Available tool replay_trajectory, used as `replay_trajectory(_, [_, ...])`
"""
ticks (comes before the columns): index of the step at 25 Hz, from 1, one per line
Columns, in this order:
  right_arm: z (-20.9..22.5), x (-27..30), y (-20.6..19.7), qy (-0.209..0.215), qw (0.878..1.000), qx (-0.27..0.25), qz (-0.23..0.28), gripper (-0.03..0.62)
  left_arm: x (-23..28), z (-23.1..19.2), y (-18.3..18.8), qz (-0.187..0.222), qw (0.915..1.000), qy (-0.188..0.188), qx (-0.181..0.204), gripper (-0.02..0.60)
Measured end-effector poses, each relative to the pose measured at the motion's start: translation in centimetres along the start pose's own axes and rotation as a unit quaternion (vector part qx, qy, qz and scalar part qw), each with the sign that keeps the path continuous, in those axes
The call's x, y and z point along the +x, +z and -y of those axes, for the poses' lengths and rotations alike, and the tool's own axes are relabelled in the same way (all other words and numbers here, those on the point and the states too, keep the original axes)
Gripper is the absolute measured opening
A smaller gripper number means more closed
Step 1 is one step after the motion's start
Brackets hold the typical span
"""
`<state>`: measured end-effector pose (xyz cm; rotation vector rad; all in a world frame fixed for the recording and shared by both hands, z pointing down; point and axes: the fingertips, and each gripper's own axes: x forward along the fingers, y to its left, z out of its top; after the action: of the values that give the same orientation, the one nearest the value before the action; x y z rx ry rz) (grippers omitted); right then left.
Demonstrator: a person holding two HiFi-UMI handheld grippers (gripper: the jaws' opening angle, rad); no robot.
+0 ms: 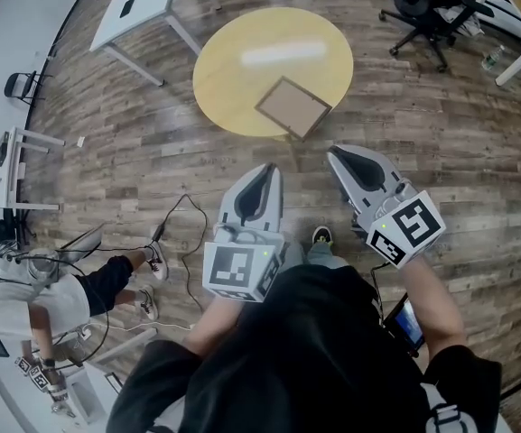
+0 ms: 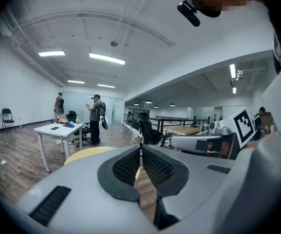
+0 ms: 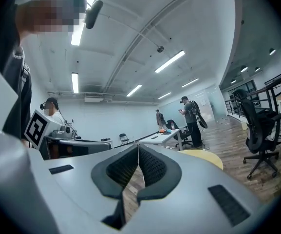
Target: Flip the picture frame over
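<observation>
The picture frame (image 1: 293, 106) lies flat on the round yellow table (image 1: 242, 70), brown backing up, near the table's front right edge. My left gripper (image 1: 266, 170) is held over the floor short of the table, jaws shut with nothing between them. My right gripper (image 1: 337, 155) is beside it at the same distance, also shut and empty. Both point level toward the table. In the left gripper view the pads (image 2: 130, 165) meet at the tips; the table's yellow edge (image 2: 84, 153) shows behind. In the right gripper view the pads (image 3: 151, 165) touch too, with the table (image 3: 206, 157) to the right.
A white desk (image 1: 138, 7) stands far left beyond the table, a black office chair (image 1: 427, 12) far right. A seated person (image 1: 52, 296) and loose cables (image 1: 174, 233) are on the floor at my left. Two people (image 2: 96, 116) stand by the desk.
</observation>
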<state>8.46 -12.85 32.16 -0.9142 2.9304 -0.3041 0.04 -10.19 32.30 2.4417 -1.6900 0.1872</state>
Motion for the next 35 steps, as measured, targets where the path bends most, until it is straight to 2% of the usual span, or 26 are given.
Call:
replay_trajectory(2, [0.7, 0.3, -0.3, 0.002, 1.0, -0.004, -0.003, 0.018, 0.8, -0.2, 0.2, -0.002, 1.0, 0.002, -0.008, 0.034])
replay_trajectory(10, [3.7, 2.8, -0.9, 0.007, 0.999, -0.027, -0.022, 0.018, 4.7, -1.9, 0.7, -0.001, 1.0, -0.001, 0.005, 0.034])
replay_trajectory(17, [6.0, 6.9, -2.3, 0.012, 0.993, -0.095, -0.067, 0.018, 9.3, -5.5, 0.9, -0.001, 0.9999, -0.014, 0.001, 0.034])
replay_trajectory(23, [7.7, 11.9, -4.7, 0.026, 0.977, -0.165, -0.129, 0.018, 13.1, -10.5, 1.6, 0.0, 0.9998, -0.019, 0.002, 0.034])
replay_trajectory(30, [10.1, 16.5, -7.5, 0.035, 0.962, -0.188, -0.195, 0.018, 16.4, -16.7, 1.8, 0.001, 0.9995, -0.026, -0.019, 0.034])
replay_trajectory(35, [11.5, 18.5, -10.5, 0.043, 0.943, -0.217, -0.248, 0.018, 18.1, -19.9, 1.0, -0.002, 0.9986, -0.04, -0.034, 0.035])
